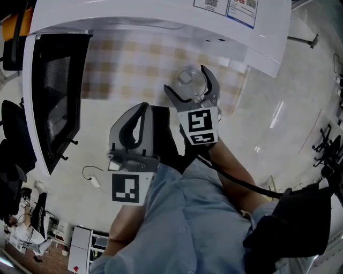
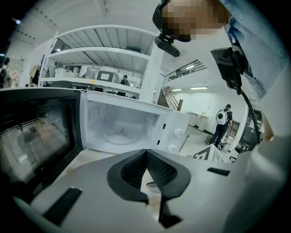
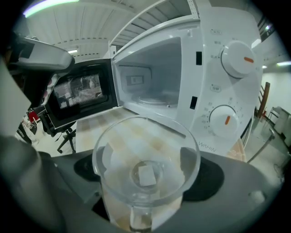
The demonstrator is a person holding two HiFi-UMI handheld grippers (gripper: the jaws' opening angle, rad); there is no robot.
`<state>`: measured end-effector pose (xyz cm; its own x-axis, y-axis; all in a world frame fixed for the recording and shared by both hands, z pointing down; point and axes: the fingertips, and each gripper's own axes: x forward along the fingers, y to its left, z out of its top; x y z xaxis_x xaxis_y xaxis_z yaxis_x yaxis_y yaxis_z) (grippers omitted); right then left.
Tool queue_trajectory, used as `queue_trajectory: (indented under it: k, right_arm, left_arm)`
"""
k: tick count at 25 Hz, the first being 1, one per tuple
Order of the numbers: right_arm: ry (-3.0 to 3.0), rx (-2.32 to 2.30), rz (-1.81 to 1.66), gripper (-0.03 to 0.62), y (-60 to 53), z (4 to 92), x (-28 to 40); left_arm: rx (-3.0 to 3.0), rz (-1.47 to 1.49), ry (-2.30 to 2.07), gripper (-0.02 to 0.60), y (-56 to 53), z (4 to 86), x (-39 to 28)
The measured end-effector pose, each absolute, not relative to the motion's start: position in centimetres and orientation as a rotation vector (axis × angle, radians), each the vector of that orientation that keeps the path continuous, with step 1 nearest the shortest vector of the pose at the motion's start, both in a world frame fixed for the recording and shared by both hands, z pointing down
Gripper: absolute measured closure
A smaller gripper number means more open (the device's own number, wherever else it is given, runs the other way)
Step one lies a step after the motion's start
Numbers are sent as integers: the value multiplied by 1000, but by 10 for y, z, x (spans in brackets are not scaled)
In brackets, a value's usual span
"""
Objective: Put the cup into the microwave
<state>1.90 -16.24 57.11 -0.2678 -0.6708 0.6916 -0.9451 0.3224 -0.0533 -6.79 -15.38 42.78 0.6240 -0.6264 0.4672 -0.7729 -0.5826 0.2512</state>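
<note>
A clear glass cup (image 1: 190, 80) stands on the checked tabletop (image 1: 128, 61) in front of the white microwave (image 1: 134, 16). The microwave's black door (image 1: 53, 91) is swung wide to the left. My right gripper (image 1: 194, 85) is open, with the cup (image 3: 145, 168) between its spread jaws and the pads (image 3: 207, 175) just outside the glass. The empty cavity with its turntable (image 3: 152, 98) lies straight ahead. My left gripper (image 1: 144, 106) hovers shut and empty to the left of the cup, nearer the person. In the left gripper view its tips (image 2: 146, 151) meet in front of the open cavity (image 2: 118, 129).
The control panel with two knobs (image 3: 236, 59) fills the microwave's right side. The open door (image 2: 32, 136) juts out over the table's left part. Office chairs (image 1: 13, 139) and a cable (image 1: 91, 176) are on the floor to the left. A person with a backpack (image 2: 221, 120) stands far off.
</note>
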Motion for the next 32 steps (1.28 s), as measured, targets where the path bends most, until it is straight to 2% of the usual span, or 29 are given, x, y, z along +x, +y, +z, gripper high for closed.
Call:
queue_trajectory:
  k: [7,9,19,32]
  right_arm:
    - [-1967,1403,620,147,-159,576,21]
    - [-1945,1424,612,220,-159,575,25]
    - [-1960,1442,605,223,-162,570,30]
    - [-2064,1413,484,223,-188,497,14]
  left_arm:
    - [2419,455,-1100,577,-155,429,-71]
    - [2421,450,-1099,577,-154,428,-71]
    - [2453,408,-1113,577,-150,412,-69]
    - [2499,279,-1199,577,-154,367,-72]
